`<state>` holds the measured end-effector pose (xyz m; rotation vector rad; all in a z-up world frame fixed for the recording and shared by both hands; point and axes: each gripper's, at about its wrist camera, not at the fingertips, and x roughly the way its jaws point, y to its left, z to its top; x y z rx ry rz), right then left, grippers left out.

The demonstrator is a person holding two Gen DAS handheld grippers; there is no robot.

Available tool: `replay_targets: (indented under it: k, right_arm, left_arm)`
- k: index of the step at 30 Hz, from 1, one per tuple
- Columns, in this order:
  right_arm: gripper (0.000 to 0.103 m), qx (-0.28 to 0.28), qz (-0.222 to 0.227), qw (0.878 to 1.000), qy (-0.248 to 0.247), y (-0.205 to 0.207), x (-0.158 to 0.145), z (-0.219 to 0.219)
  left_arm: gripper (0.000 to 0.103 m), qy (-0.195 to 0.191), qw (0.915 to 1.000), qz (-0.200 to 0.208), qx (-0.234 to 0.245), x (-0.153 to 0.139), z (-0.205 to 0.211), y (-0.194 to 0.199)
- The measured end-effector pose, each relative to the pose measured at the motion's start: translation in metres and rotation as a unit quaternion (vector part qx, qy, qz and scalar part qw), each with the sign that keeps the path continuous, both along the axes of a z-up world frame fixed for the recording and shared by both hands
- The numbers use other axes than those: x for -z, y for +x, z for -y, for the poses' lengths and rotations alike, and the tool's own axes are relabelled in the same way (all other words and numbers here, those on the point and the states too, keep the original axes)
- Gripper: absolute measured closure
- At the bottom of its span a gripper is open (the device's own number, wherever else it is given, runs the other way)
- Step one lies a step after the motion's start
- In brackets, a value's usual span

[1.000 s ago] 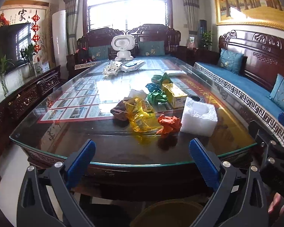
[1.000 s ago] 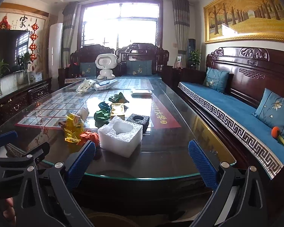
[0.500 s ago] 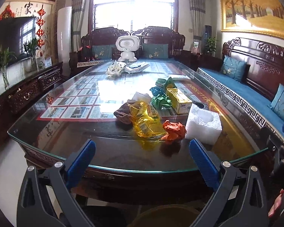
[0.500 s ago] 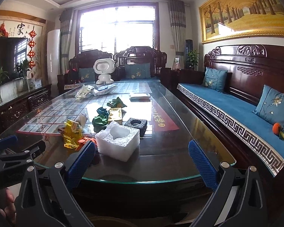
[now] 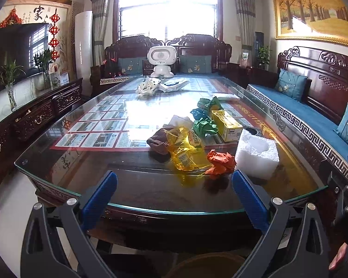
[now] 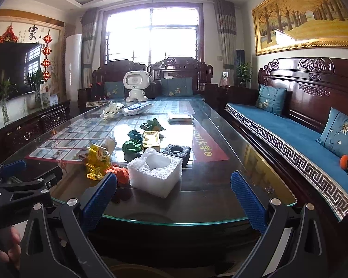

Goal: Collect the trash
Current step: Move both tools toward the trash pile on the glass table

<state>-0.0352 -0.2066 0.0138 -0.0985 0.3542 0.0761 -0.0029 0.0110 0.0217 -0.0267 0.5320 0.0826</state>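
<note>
Trash lies in a cluster on the glass table [image 5: 92,166]: a white foam block [image 5: 256,154] [image 6: 155,173], a crumpled orange paper [image 5: 220,161] [image 6: 119,172], a yellow plastic wrapper [image 5: 185,150] [image 6: 96,161], a brown rag [image 5: 159,140], green paper balls [image 5: 205,125] [image 6: 132,146], a yellow box [image 5: 226,125] and a black foam ring [image 6: 176,151]. My left gripper [image 5: 174,192] is open, held short of the table's near edge, facing the wrapper and orange paper. My right gripper [image 6: 172,194] is open too, just in front of the foam block. Neither holds anything.
A white toy robot [image 5: 162,61], a crumpled white bag [image 5: 148,86] and a flat packet [image 5: 174,84] sit at the table's far end. A blue-cushioned wooden sofa [image 6: 290,139] runs along the right, a dark cabinet [image 5: 34,113] along the left. A round brown rim [image 5: 206,264] shows below the table edge.
Both grippers have tilted upward and drawn slightly closer to the table edge, so more ceiling shows. Both stay open and the trash has not moved.
</note>
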Motion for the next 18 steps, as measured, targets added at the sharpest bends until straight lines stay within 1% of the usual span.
replay_targets:
  k: [5,7,12,16,18]
  right_arm:
    - [0.008,-0.010,-0.018,1.000,0.003,0.005,0.003,-0.002]
    - [0.008,-0.010,-0.018,1.000,-0.001,0.006,0.002,-0.004]
    - [0.008,0.005,0.002,1.000,-0.009,0.008,-0.004,-0.005]
    - [0.008,0.017,0.004,1.000,-0.011,0.014,-0.005,-0.008]
    - [0.008,0.032,0.018,0.999,-0.014,0.012,-0.003,-0.009]
  left_arm:
    - [0.004,0.001,1.0000,0.001,0.002,0.000,-0.001,0.002]
    - [0.004,-0.002,1.0000,0.001,0.003,0.000,-0.001,0.003]
    - [0.004,-0.002,1.0000,0.003,0.009,-0.002,-0.001,0.010]
    - [0.004,0.004,0.9998,0.010,0.019,-0.007,0.001,0.015]
    - [0.004,0.000,0.9996,0.014,0.024,-0.008,0.001,0.017]
